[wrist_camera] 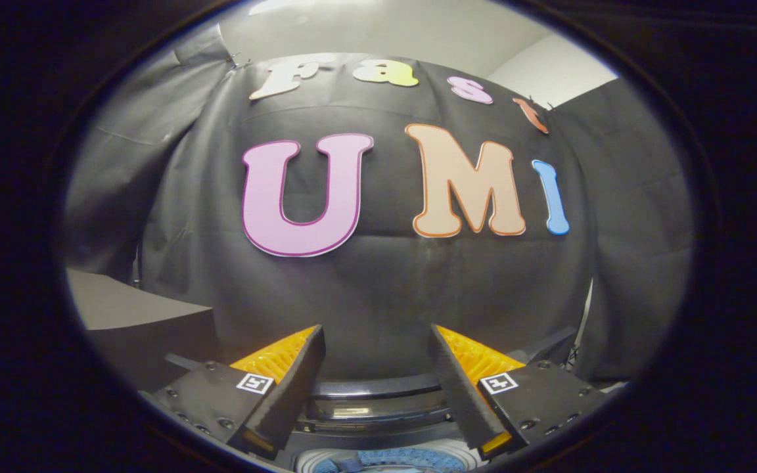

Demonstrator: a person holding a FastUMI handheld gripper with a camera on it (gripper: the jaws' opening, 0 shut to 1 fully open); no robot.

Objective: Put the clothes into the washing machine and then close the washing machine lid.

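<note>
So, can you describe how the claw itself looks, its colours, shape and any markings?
The claw has two long black fingers shaped like wedges, narrowing toward the tips. Orange ribbed parts show on the outer side of each finger. Each finger sits on a black block with small screws, and each block carries a small square white tag with a black pattern. The fingers stand apart with nothing between them.

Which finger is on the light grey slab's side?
The gripper's left finger: the grey slab lies just beyond it, while the other finger has black cloth beyond. Fingers open, empty, above the washing machine.
</note>
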